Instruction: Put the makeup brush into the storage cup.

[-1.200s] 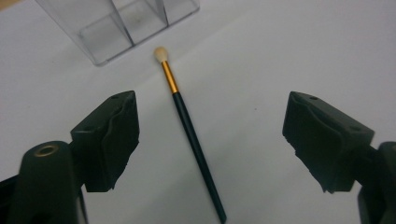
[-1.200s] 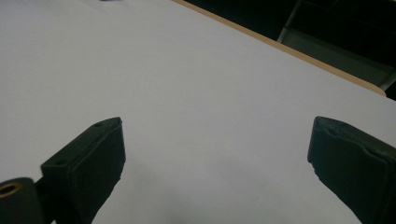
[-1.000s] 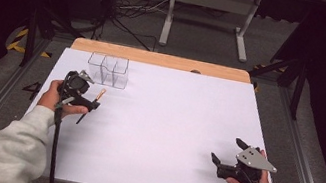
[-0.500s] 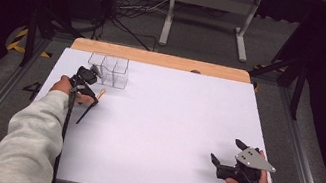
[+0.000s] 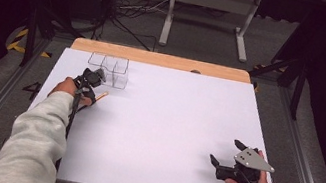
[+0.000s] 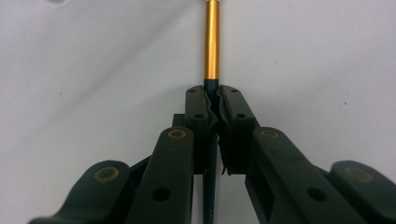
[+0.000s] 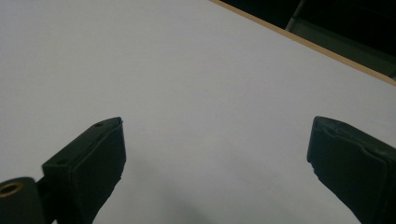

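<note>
At the desk's far left, the left hand-held gripper is clamped on the pencil, not yet lifted toward the clear boxes, while the right hand-held gripper rests with jaws apart.

Bright, even overhead light washes the white bench in the high view, while the surrounding floor falls into near darkness. Shadows are soft and faint. In the gripper views, the lower foreground is blurred.
</note>
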Demonstrator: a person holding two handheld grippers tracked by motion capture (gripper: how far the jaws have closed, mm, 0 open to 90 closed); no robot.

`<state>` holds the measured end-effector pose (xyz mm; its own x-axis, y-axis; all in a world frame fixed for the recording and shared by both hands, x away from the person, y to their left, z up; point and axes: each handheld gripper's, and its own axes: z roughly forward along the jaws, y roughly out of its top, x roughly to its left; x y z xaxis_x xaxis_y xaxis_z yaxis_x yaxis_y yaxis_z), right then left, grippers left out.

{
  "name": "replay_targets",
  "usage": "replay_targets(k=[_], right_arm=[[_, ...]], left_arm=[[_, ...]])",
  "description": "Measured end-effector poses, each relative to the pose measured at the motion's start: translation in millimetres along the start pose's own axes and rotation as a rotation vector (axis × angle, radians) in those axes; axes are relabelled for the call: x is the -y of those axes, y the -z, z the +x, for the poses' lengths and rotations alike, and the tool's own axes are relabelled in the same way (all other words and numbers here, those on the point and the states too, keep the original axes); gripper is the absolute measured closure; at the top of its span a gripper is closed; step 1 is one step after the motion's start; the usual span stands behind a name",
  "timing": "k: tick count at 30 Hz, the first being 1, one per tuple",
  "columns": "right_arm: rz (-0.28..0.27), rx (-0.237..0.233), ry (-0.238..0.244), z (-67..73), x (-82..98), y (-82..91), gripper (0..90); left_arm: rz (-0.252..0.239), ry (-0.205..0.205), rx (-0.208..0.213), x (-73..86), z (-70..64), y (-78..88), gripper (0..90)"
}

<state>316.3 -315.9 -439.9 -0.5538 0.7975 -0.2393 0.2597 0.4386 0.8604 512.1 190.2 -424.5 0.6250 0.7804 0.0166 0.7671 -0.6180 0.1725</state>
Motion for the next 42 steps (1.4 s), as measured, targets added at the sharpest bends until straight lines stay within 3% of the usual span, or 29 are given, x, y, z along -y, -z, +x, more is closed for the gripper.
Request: replay_targets(k=[6,12,17,24,30,42], right_arm=[[0.007,0.001,0.002,-0.4,0.6,-1.0,5.3],[-0.001,0.002,-0.014,-2.1,1.0,0.4,5.3],[-0.006,0.002,-0.022,-3.2,1.1,1.0,5.3],[-0.012,0.005,-0.024,-2.5,0.7,1.8,5.4],[-0.019,0.006,-0.024,-2.4,0.3,2.7,5.4],[-0.019,0.011,-0.022,-1.6,0.1,2.8,5.4]], left_arm=[[-0.014,0.005,0.004,2.3,0.5,1.0,83.0],[-0.074,0.014,0.002,5.2,2.7,7.4,83.0],[-0.159,0.016,0.009,14.2,4.8,22.0,83.0],[-0.318,0.012,0.028,35.8,5.0,46.5,83.0],[-0.472,0.010,0.017,54.6,-2.1,65.3,83.0],[-0.716,-0.006,-0.036,75.5,-11.0,76.1,83.0]])
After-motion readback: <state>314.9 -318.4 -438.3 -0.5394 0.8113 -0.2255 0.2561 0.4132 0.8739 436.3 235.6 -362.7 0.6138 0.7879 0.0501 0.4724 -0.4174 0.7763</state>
